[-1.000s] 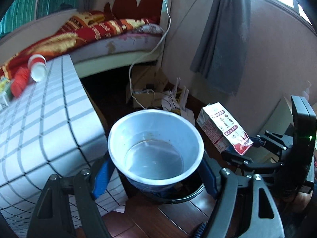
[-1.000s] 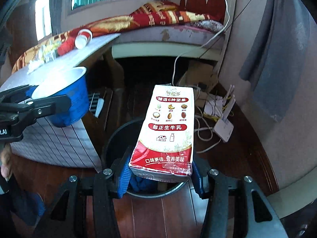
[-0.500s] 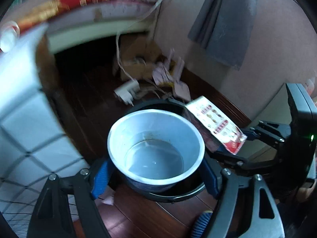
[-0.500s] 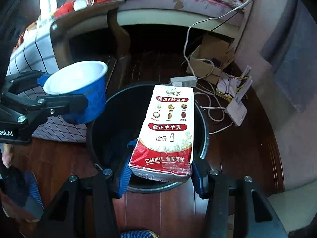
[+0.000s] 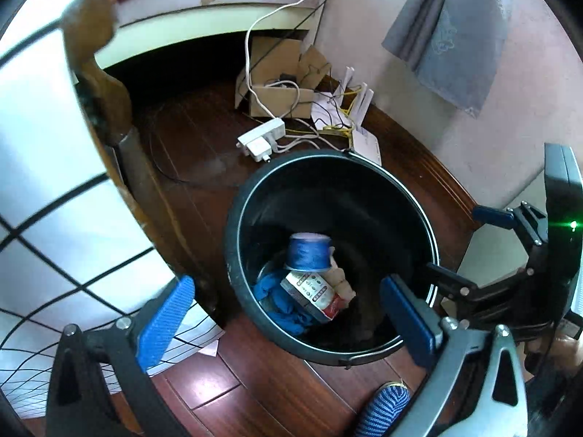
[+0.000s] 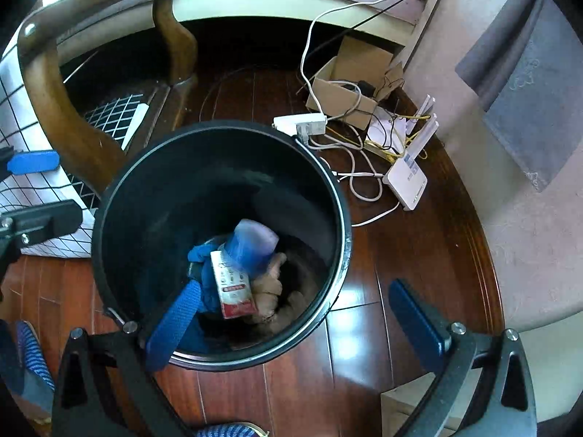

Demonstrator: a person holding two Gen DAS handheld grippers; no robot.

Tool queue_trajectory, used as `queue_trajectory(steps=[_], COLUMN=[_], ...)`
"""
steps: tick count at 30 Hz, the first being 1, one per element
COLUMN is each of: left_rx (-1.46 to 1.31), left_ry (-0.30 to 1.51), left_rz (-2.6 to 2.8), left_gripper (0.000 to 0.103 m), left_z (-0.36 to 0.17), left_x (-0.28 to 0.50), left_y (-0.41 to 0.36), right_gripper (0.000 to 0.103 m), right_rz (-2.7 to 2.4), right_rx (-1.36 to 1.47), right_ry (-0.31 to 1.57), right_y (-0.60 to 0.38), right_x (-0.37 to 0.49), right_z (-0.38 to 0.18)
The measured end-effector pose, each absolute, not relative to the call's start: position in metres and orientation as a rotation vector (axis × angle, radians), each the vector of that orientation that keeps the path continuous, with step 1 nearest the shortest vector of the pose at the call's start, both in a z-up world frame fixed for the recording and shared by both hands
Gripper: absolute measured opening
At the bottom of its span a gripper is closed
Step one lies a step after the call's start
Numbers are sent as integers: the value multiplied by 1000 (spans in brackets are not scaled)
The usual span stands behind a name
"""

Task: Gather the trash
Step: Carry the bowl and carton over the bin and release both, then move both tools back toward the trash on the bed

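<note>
Now both tools hang above the black bin [image 5: 329, 178], which stands on the dark wooden floor [image 6: 419, 255] and serves as the landmark for everything else; the left gripper [image 5: 288, 313] has its blue pads spread wide with nothing between them, its jaws having just been opening, and the right gripper [image 6: 295, 317] is likewise spread wide and empty, its jaws also having just been opening; down at the bottom of the bin lies the blue cup [image 5: 309, 252], tipped on its side, and the milk carton [image 5: 316, 293] rests just beside it, touching it, its red-and-white printed face turned upward; a crumpled blue cloth [image 5: 278, 298] sits under and beside the carton within the bin, and some pale, lumpy scraps [image 6: 267, 286] lie against the carton on the other side, though what they are I cannot tell; beyond the bin's far rim a white power strip [image 5: 262, 138] lies on the floor, close to the rim, with white cables running from it; further beyond the bin an open cardboard box [image 6: 349, 83] holds a tangle of wires, and a white router [image 6: 406, 182] lies off to the bin's right; to the bin's left a curved wooden table leg [image 6: 65, 116] rises beside it, with a white checked cloth [image 5: 43, 196] hanging there.
</note>
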State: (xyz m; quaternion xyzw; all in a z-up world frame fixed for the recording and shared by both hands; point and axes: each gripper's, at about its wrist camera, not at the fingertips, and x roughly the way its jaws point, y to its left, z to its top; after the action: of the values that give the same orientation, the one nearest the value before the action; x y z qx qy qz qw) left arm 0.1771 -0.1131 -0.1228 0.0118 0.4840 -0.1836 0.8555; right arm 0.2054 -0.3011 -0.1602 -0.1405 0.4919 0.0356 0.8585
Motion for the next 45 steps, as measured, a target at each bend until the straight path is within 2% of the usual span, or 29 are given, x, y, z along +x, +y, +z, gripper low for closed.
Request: queue_trajectory(steps=[11,30,45], left_rx=[43,13,-10], left_ry=[975,905,792], left_rz=[-377,-327,-205], left_gripper=[103,103,103], left_z=[-103,-68,-25], left_x=[168,130,108], left_y=[-108,-80,-21], right_gripper=[103,103,103], right_rz=[61,15,129], right_rx=[-235,24,-92], right_ry=[1000,903,826], right_y=[-300,-304,-232], right_x=[191,152,157], right_z=[-131,-74,-48])
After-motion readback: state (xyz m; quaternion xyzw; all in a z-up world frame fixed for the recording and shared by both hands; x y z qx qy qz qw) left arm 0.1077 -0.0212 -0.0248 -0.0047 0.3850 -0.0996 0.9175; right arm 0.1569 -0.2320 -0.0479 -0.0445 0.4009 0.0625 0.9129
